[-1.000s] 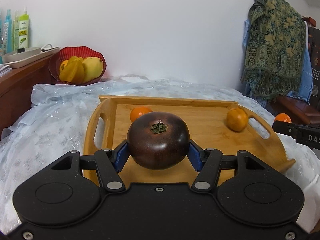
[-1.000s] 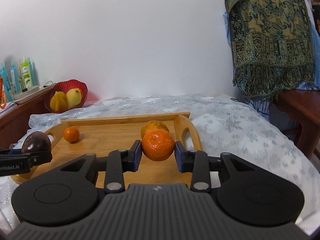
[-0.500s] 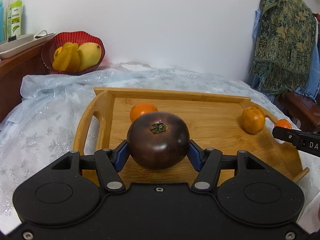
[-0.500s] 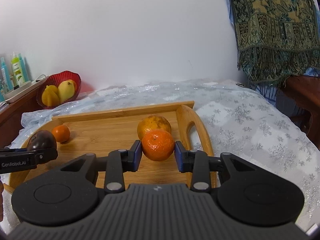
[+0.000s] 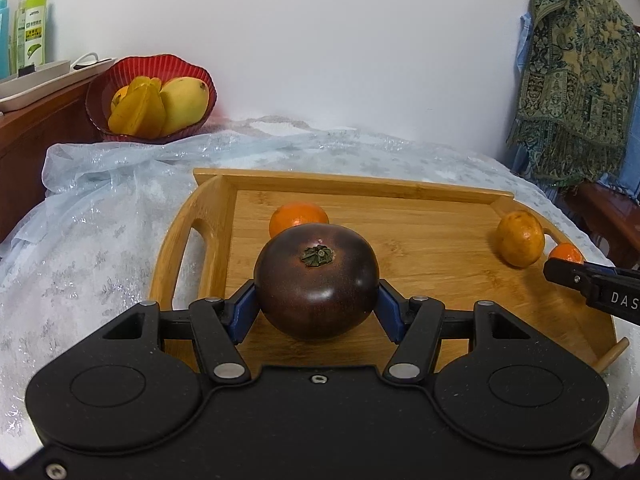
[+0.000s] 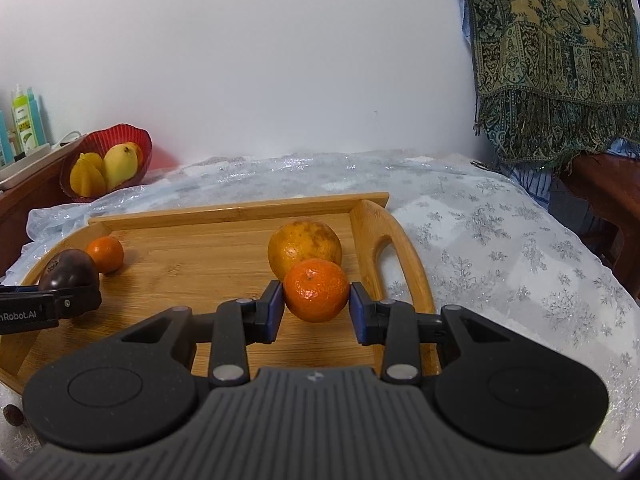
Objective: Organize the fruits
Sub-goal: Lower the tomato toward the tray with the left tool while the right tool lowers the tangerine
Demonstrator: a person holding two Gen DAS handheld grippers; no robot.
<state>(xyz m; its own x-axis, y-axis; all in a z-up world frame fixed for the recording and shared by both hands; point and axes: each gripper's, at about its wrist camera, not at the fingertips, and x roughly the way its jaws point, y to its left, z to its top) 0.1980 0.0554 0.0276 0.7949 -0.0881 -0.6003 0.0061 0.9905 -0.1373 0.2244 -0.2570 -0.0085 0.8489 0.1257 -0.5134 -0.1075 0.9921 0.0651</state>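
At frame center the wooden tray point(image 6: 372, 236) holds two loose citrus, while the left gripper point(image 5: 316, 312) clamps a dark tomato point(image 5: 316, 280) and the right gripper point(image 6: 316, 314) a tangerine point(image 6: 316, 290); the red bowl point(image 5: 108, 92), upper left, holds yellow fruit.

A plain white wall point(image 6: 280, 60) rises ahead of me, evenly lit. The bed point(image 6: 500, 248) under me wears a pale blue snowflake cover point(image 5: 80, 248), crumpled at its far left corner. Past the bed's left edge stands a dark wood cabinet point(image 5: 36, 128) carrying a white tray point(image 5: 36, 80) and bottles point(image 5: 34, 28). At the right a green and gold paisley shawl point(image 6: 560, 52) hangs over dark wood furniture point(image 6: 600, 184), blue striped cloth point(image 6: 536, 188) below it.
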